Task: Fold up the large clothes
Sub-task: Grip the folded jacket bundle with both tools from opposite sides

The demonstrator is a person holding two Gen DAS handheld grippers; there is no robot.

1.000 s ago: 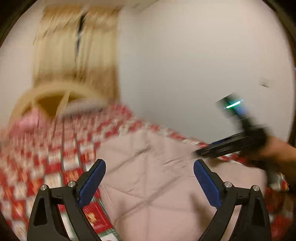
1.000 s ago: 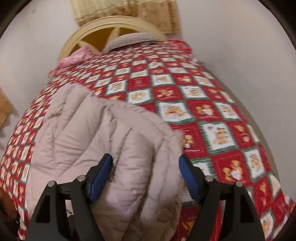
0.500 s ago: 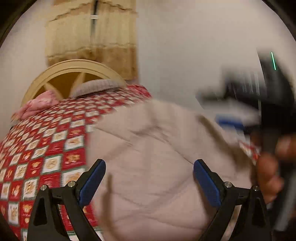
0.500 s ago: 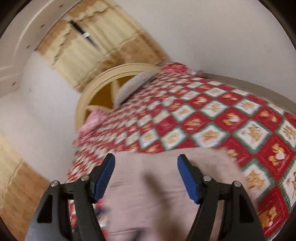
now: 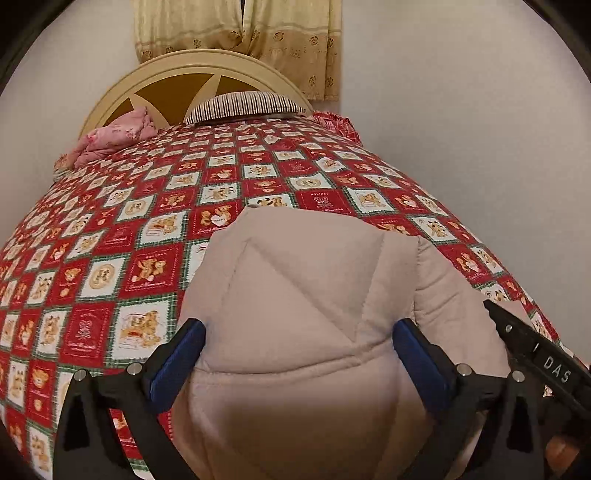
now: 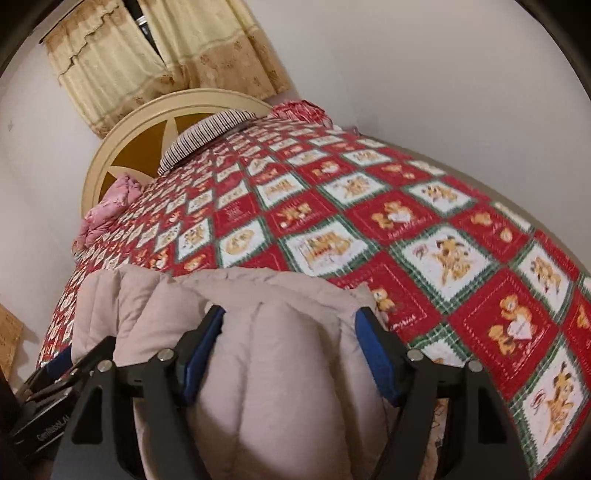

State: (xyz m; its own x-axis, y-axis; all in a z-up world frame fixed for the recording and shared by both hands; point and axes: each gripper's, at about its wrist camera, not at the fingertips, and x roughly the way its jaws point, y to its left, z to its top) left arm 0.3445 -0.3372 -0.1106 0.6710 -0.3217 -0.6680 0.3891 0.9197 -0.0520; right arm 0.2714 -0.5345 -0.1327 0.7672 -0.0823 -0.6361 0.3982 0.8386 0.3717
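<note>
The bed (image 5: 110, 236) fills both views, stretching away ahead of both grippers under a red, white and green patchwork quilt (image 6: 424, 236) printed with teddy bears. At its far end stands a cream arched headboard (image 5: 207, 62) with brown panels, and behind that hang yellow patterned curtains (image 5: 280, 33) against a pale wall.

The padded beige jacket (image 5: 306, 295) lies bunched on the near part of the bed, directly under and between the fingers of both grippers, its quilted seams running away from the cameras. Its far edge ends about midway up the quilt in the left wrist view.

A striped pillow (image 5: 243, 105) lies far ahead against the headboard, with a crumpled pink cloth (image 5: 110, 136) to its left and a bit of red checked fabric (image 5: 336, 122) to its right.

The left gripper (image 5: 299, 354) has its jaws spread wide, one blue pad at each side of a puffy fold of the jacket; whether the pads press on the cloth cannot be told. The right gripper (image 6: 291, 350) is likewise wide, straddling a rounded bulge of the jacket, with the pads close to or touching the fabric at the sides; a firm grip is not clear. Each gripper shows at the edge of the other's view: the right one low at the right of the left wrist view, the left one low at the left of the right wrist view.
</note>
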